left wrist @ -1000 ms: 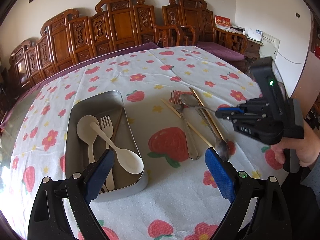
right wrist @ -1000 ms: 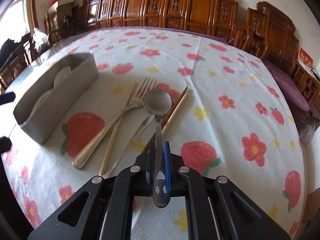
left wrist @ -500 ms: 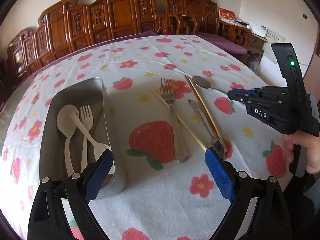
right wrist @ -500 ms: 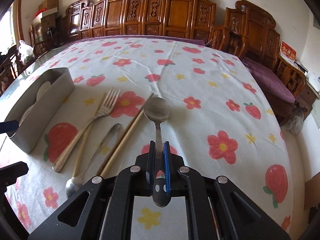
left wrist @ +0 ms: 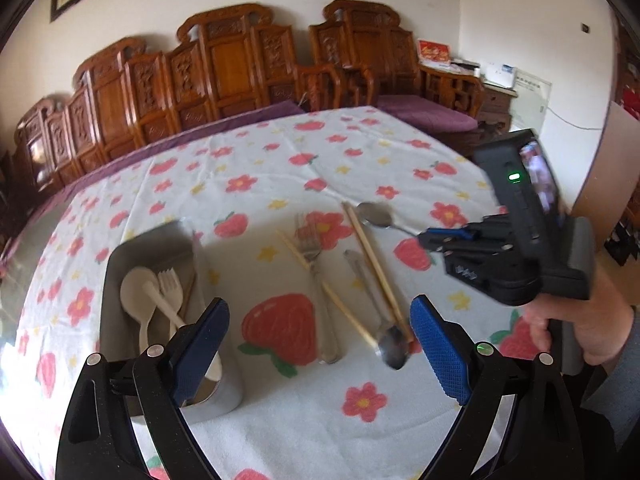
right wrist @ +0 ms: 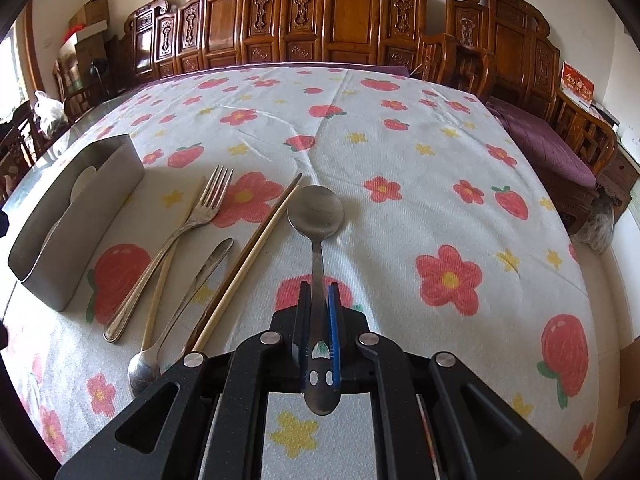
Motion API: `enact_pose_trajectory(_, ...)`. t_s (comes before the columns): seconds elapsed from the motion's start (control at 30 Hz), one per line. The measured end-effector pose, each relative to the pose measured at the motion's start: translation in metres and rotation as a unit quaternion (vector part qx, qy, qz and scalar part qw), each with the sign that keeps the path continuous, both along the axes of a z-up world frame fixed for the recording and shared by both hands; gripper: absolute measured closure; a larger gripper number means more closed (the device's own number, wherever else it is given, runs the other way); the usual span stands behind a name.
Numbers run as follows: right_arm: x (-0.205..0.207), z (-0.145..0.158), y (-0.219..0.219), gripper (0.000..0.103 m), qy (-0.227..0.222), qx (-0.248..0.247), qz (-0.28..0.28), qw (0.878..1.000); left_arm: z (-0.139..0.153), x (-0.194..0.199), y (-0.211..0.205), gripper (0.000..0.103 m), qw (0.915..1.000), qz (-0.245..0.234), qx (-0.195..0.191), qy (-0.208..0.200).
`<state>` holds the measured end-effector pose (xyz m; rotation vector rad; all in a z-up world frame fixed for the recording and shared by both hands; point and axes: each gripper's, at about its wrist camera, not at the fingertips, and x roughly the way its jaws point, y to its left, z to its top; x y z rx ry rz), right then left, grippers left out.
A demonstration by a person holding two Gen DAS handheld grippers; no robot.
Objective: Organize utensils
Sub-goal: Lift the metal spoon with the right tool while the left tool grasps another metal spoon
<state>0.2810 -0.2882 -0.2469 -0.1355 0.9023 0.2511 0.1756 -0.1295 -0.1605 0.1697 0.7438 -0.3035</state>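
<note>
My right gripper [right wrist: 319, 300] is shut on the handle of a steel spoon [right wrist: 316, 210], its bowl pointing away, just above the cloth; it also shows in the left wrist view [left wrist: 374, 215], right of the chopsticks. A steel fork [right wrist: 176, 236], a second steel spoon [right wrist: 180, 308] and wooden chopsticks [right wrist: 248, 256] lie on the cloth to the left. A steel tray [left wrist: 120, 264] at the left holds a cream spoon [left wrist: 136, 292] and cream fork [left wrist: 170, 284]. My left gripper [left wrist: 320, 352] is open and empty, near the tray's front end.
The table [right wrist: 400, 128] has a white cloth with strawberries and flowers. Carved wooden chairs [right wrist: 340, 24] line its far side. The right gripper's body and the holding hand [left wrist: 560, 272] are at the right of the left wrist view.
My right gripper has carried the steel spoon to the right, off the other utensils to beyond the chopsticks. My left gripper stays open; its view has shifted a little.
</note>
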Motion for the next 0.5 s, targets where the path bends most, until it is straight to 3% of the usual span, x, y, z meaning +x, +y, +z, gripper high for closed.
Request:
enact_pose_trajectory(0.07,0.001,-0.002,-0.002,0.093,0.005,0.0,-0.002,1.0,-0.002,0.004,-0.011,0.017,0.9998,-0.016,-0.007,0.014)
enact_pose_trajectory(0.17,0.001,-0.004,-0.006,0.093,0.013,0.003,-0.005,1.0,-0.014,0.014,-0.023,0.029,0.9984,-0.032,-0.015,0.045)
enact_pose_trajectory(0.37,0.002,-0.011,-0.014,0.093,0.029,0.006,-0.004,1.0,-0.045,0.043,-0.038,0.059,0.9938,-0.041,-0.012,0.103)
enact_pose_trajectory(0.5,0.003,-0.013,-0.018,0.093,0.035,0.011,-0.006,0.999,-0.056,0.052,-0.045,0.075,0.9923,-0.045,0.004,0.115)
